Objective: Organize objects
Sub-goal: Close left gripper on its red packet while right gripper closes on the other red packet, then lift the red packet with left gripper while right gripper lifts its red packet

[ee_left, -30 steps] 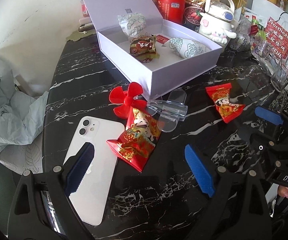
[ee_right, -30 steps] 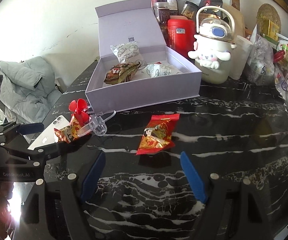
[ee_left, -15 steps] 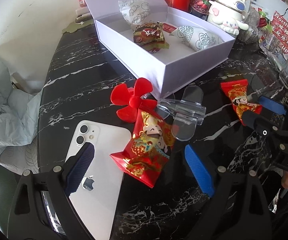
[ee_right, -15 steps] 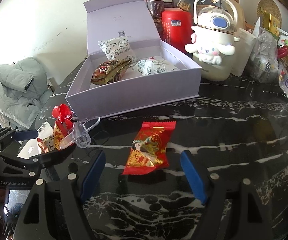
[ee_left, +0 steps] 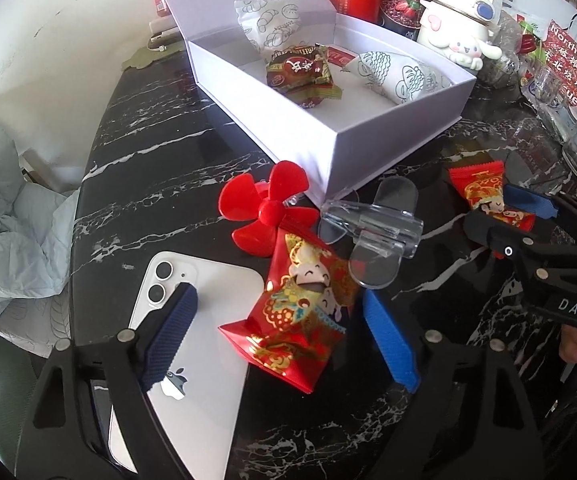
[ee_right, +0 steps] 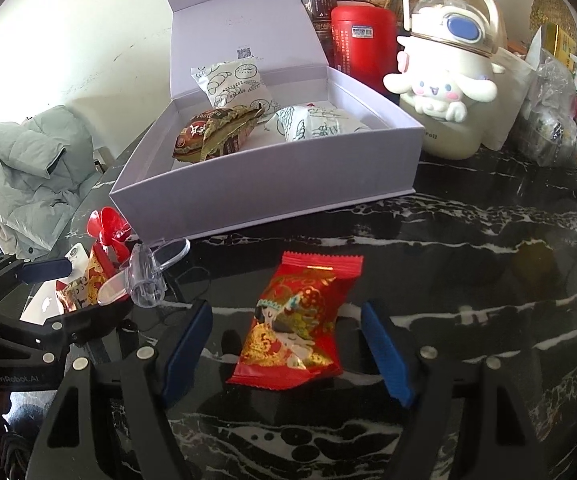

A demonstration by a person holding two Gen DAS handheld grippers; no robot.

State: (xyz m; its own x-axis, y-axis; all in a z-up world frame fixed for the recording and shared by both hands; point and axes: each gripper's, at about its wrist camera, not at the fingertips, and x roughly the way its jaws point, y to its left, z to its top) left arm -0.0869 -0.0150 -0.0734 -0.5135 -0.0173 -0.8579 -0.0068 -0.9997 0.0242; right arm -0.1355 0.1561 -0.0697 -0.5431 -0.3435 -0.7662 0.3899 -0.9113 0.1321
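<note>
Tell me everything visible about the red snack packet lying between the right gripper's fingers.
The red snack packet is a glossy foil pillow pack with crimped, serrated ends, printed with a gold-robed cartoon figure. It looks sealed and puffed. It lies flat on the black marble table, in front of the open white box. The right gripper straddles it; its jaws have just been closing, with gaps still showing on both sides.

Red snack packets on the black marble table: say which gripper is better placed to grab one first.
Probably right. The right gripper squarely straddles its red snack packet, clear table beside it. The left gripper straddles another red packet, crowded by a white phone. Both jaws have just been closing.
</note>
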